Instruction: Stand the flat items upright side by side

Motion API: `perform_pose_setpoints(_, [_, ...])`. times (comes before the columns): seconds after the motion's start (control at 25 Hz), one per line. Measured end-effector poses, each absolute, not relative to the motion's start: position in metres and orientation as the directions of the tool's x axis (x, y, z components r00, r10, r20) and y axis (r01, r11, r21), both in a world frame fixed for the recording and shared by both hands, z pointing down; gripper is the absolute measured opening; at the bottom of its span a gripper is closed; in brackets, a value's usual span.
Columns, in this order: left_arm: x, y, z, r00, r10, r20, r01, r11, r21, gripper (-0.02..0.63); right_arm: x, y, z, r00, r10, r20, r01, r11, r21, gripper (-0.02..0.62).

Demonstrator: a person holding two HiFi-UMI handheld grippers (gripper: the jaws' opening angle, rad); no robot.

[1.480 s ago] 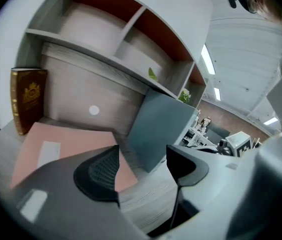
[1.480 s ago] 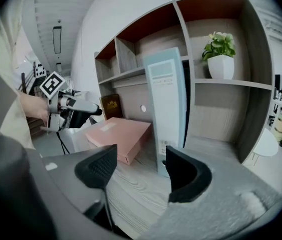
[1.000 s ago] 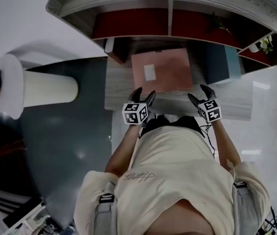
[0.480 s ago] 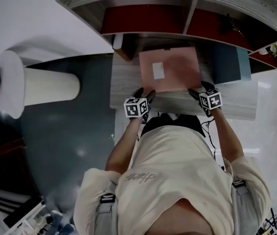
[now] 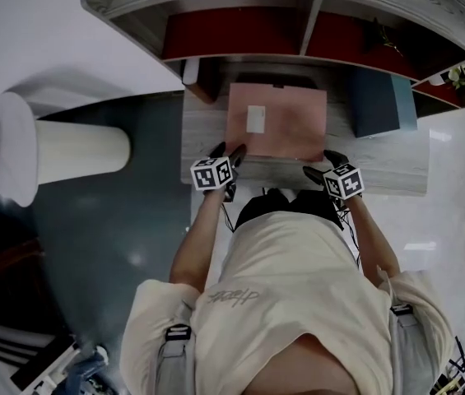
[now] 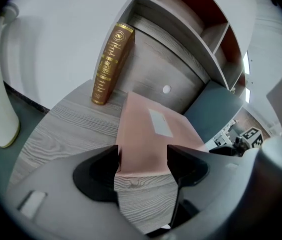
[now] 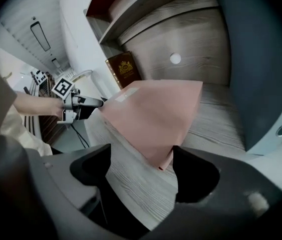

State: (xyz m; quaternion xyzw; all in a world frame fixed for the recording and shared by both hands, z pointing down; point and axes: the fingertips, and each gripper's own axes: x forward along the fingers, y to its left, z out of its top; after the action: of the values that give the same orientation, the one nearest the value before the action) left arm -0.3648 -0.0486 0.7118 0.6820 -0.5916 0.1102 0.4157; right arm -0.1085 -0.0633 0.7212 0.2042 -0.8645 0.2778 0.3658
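A flat pink item (image 5: 277, 122) with a white label lies face up on the wooden desk (image 5: 380, 167). My left gripper (image 5: 225, 151) is at its near left corner, jaws apart and opening a little. In the left gripper view the pink item (image 6: 150, 134) ends between the jaws of the left gripper (image 6: 142, 156), unpinched. My right gripper (image 5: 323, 161) is open at the near right corner. In the right gripper view that corner of the pink item (image 7: 150, 114) sits just ahead of the right gripper (image 7: 141, 156), close to one jaw. A brown book (image 6: 110, 64) stands upright at the back left.
A dark teal binder (image 5: 372, 104) stands upright right of the pink item, also the binder (image 7: 260, 59) close by my right gripper. Shelf compartments (image 5: 298, 23) overhang the desk's back. A white cylinder (image 5: 67, 146) lies on the floor to the left.
Both grippers have moved from the desk's front edge up to the pink item's near corners. The pink item still lies flat.
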Motion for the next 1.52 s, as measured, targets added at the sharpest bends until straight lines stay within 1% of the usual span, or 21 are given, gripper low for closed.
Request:
perform_pose_setpoints(0.28, [-0.387,-0.042,0.72,0.266,-0.717,0.644,-0.892,0.069,0.446,0.324,-0.119,-0.009,0.721,-0.665,-0.047,0.745,-0.467,0.805,-0.366,0.385])
perform_pose_setpoints(0.52, [-0.402,-0.043,0.719,0.229,-0.744,0.628,-0.89,0.102,0.445,0.315,-0.126,0.014,0.718,-0.686,0.005,0.727,-0.444,0.79,-0.424,0.382])
perform_pose_setpoints(0.68, [-0.407,-0.034,0.715,0.165,-0.772,0.614,-0.876,0.171,0.45,0.32,-0.11,0.008,0.707,-0.667,-0.019,0.745,-0.449,0.808,-0.382,0.374])
perform_pose_setpoints(0.8, [-0.412,-0.022,0.705,0.08,-0.793,0.604,-0.869,0.242,0.432,0.324,-0.098,-0.017,0.69,-0.663,-0.075,0.745,-0.46,0.825,-0.327,0.374])
perform_pose_setpoints(0.96, [-0.408,-0.002,0.698,-0.023,-0.804,0.594,-0.806,0.367,0.464,0.324,-0.099,-0.072,0.663,-0.678,-0.151,0.719,-0.466,0.845,-0.262,0.374])
perform_pose_setpoints(1.08, [-0.387,0.005,0.702,-0.022,-0.793,0.608,-0.77,0.401,0.496,0.322,-0.118,-0.115,0.657,-0.669,-0.172,0.723,-0.424,0.887,-0.182,0.385])
perform_pose_setpoints(1.2, [-0.36,0.006,0.709,0.006,-0.785,0.62,-0.703,0.438,0.561,0.321,-0.144,-0.154,0.658,-0.662,-0.179,0.728,-0.374,0.92,-0.114,0.389])
perform_pose_setpoints(1.4, [-0.327,0.003,0.724,0.055,-0.774,0.631,-0.601,0.479,0.64,0.319,-0.186,-0.189,0.67,-0.671,-0.115,0.733,-0.306,0.943,-0.133,0.4])
perform_pose_setpoints(1.52, [-0.32,-0.001,0.725,0.067,-0.781,0.621,-0.548,0.491,0.677,0.319,-0.21,-0.201,0.682,-0.664,-0.086,0.743,-0.272,0.953,-0.133,0.411])
